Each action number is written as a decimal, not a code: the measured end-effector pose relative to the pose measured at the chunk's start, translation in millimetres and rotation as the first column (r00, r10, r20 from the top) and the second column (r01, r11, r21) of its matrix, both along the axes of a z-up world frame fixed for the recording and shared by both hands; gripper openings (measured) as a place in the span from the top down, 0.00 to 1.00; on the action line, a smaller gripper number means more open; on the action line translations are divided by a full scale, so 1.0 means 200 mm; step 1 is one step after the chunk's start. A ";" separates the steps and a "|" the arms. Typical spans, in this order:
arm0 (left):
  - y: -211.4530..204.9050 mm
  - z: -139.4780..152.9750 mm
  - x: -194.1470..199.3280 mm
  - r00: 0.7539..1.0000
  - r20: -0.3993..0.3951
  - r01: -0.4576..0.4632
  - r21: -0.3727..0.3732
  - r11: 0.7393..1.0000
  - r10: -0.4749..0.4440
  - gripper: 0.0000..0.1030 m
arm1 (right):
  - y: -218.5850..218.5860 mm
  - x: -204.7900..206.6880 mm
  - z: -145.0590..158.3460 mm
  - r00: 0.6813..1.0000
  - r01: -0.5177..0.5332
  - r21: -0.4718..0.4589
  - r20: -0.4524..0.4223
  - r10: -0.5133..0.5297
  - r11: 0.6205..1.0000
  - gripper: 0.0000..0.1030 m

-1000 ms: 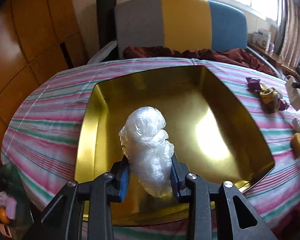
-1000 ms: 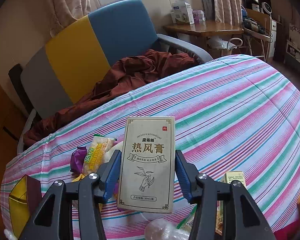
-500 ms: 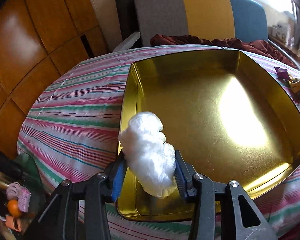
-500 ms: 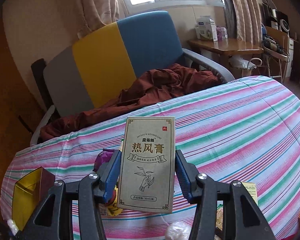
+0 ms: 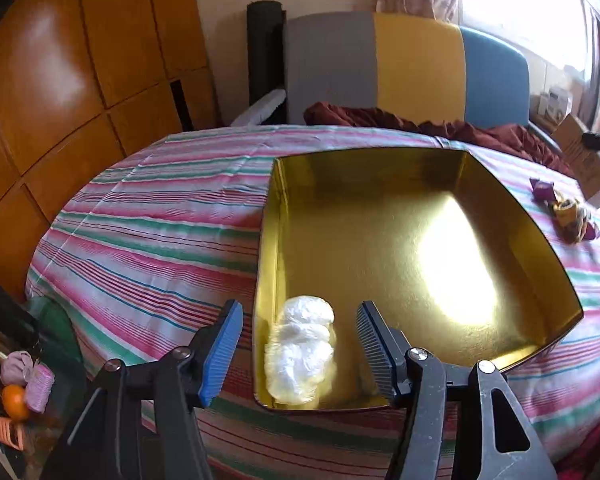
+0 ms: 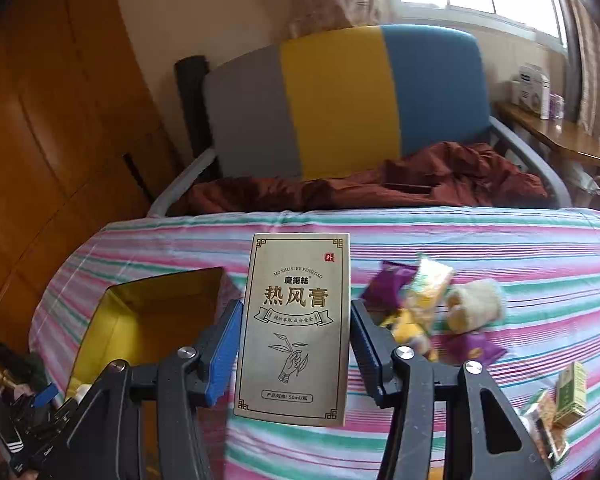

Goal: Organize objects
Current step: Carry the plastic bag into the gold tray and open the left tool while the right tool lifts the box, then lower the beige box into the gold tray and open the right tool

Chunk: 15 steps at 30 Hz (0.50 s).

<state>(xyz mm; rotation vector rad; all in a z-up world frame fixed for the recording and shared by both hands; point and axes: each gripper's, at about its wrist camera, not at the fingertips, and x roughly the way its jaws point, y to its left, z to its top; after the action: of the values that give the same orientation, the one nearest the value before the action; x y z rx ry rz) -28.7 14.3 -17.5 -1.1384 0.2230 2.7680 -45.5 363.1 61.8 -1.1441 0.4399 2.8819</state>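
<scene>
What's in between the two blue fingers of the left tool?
In the left wrist view, the left tool is open, and the white plastic bundle lies between its fingers, untouched, in the near-left corner of the gold tray.

Two wrist cameras, both facing the tricolour armchair (image 5: 400,68).
Left looks down close; both share the shiny gold metal tray (image 5: 380,184).

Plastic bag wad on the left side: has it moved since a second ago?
Yes. The plastic bag wad has dropped out of the left gripper, whose jaws now stand open, and lies inside the gold tray, in its near-left corner.
</scene>
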 end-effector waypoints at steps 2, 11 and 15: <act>-0.04 0.03 0.01 1.000 -0.015 -0.026 0.014 1.000 0.026 0.39 | -0.20 -0.04 -0.03 0.996 -0.089 -0.013 0.027 0.090 0.996 0.49; -0.21 0.05 0.03 0.991 -0.038 -0.127 0.041 0.991 0.129 0.36 | -0.89 -0.19 -0.30 0.932 -0.309 -0.056 0.180 0.314 0.949 0.49; -0.24 0.05 0.03 0.988 -0.049 -0.144 0.058 0.988 0.147 0.36 | -1.02 -0.22 -0.39 0.925 -0.294 -0.076 0.226 0.304 0.953 0.49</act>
<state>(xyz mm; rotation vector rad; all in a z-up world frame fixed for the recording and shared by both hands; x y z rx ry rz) -22.8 -33.7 -7.6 -1.1113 0.0720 2.9137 -90.2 158.2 -16.0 -1.6730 0.3436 2.9341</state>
